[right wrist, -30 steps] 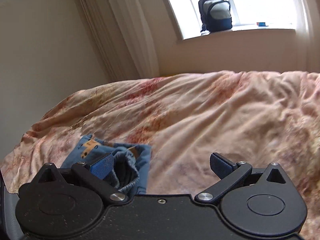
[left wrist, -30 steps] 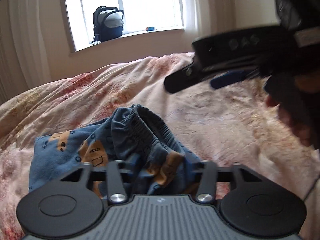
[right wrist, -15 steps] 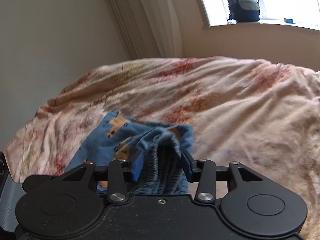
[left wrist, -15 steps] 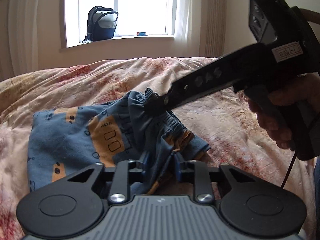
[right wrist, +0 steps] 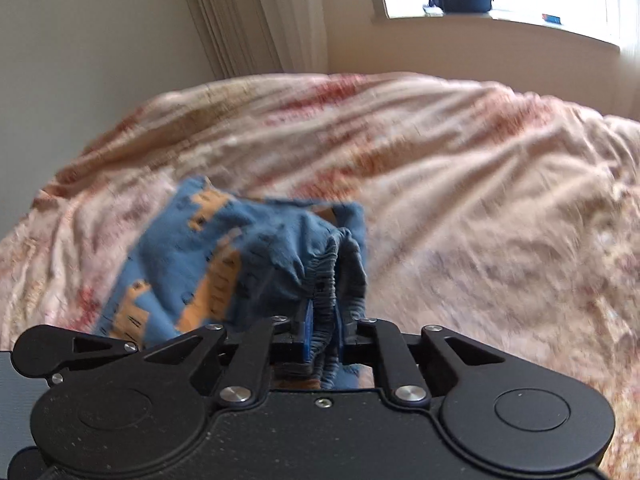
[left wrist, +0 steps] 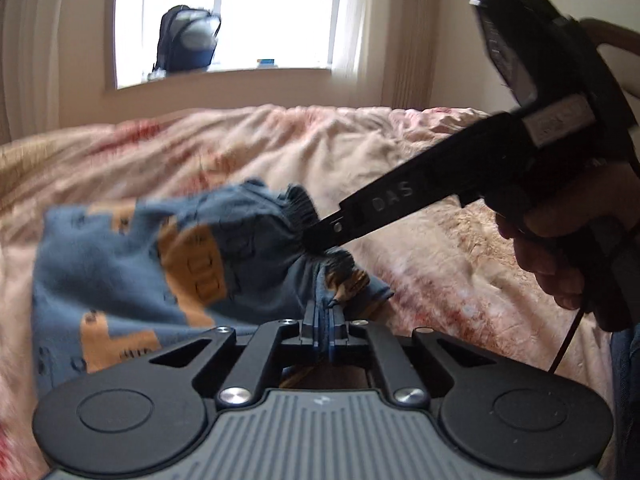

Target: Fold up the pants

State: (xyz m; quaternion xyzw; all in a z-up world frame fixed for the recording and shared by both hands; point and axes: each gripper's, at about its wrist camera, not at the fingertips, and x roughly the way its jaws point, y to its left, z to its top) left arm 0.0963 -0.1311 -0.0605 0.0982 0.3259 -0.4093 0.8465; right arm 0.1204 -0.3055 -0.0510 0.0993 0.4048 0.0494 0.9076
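Small blue pants point(left wrist: 120, 272) with orange vehicle prints lie bunched on the bed. In the left wrist view my left gripper point(left wrist: 326, 320) is shut on a thin fold of the near waistband edge. My right gripper point(left wrist: 320, 236) reaches in from the right and bites the gathered elastic waistband farther back. In the right wrist view the right gripper point(right wrist: 323, 328) has its blue pads on the ribbed waistband of the pants point(right wrist: 192, 256), and its jaws are still closing on it. The pant legs trail off to the left.
A wrinkled pink and red floral bedspread point(left wrist: 440, 248) covers the bed point(right wrist: 480, 200). A dark backpack point(left wrist: 186, 40) stands on the windowsill behind, with curtains beside it. A person's hand point(left wrist: 560, 248) holds the right gripper's handle. A wall point(right wrist: 80, 40) borders the bed's left side.
Both grippers went from open to closed on the waistband. The right gripper came down from above the bed onto the pants. The fabric now bunches up between the two grips.
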